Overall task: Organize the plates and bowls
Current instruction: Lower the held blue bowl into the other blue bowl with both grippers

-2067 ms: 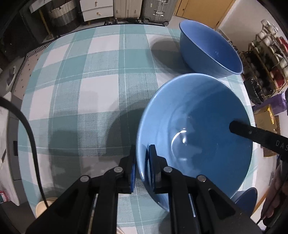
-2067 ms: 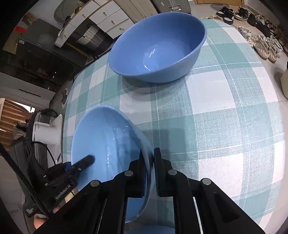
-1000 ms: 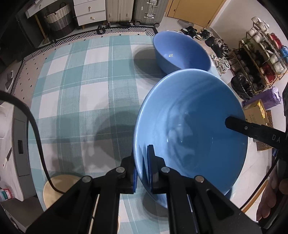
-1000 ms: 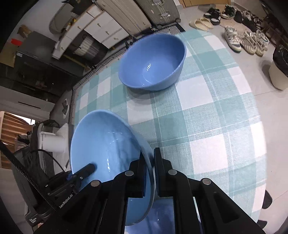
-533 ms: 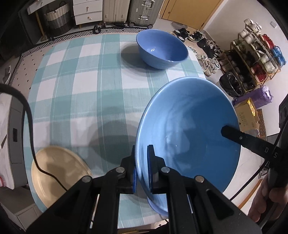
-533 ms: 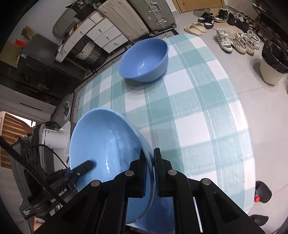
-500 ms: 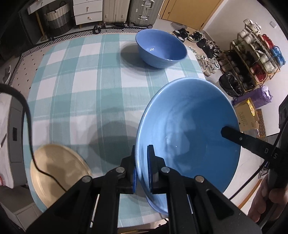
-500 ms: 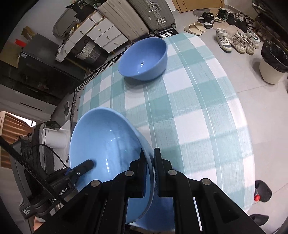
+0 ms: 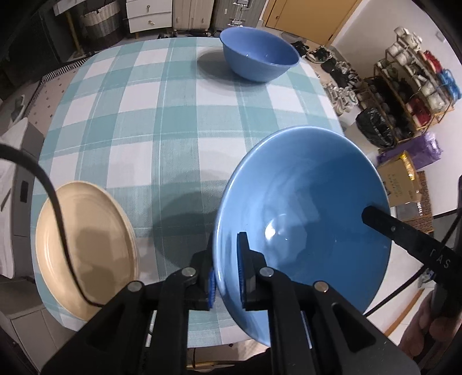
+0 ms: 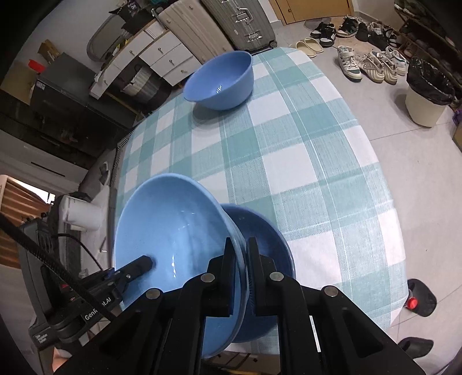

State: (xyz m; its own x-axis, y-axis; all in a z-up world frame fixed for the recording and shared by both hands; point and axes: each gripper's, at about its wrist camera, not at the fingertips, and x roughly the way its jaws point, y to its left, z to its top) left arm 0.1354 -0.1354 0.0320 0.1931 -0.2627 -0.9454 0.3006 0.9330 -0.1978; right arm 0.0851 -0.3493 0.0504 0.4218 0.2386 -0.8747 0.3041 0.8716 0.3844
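Both grippers are shut on the rim of one wide light-blue bowl [image 9: 303,207], held in the air above the near edge of the checked table [image 9: 161,115]. My left gripper [image 9: 226,268] pinches its left rim. My right gripper [image 10: 238,277] pinches the opposite rim; the bowl also shows in the right wrist view [image 10: 170,239]. A darker blue dish [image 10: 265,253] sits on the table under the held bowl. A deep blue bowl [image 9: 258,57] stands at the far edge, also seen in the right wrist view [image 10: 222,79]. A beige plate [image 9: 83,248] lies at the near left corner.
The table carries a teal and white checked cloth [image 10: 303,161]. Past the far edge stand white drawers [image 9: 147,14] and suitcases [image 10: 239,20]. Shoes [image 10: 366,63] and a white bin [image 10: 427,95] are on the floor at the right. A shelf rack [image 9: 415,89] stands to the right.
The held bowl has been lifted up and drawn back toward the near edge. The far bowl looks smaller; the beige plate and the darker dish have come into view.
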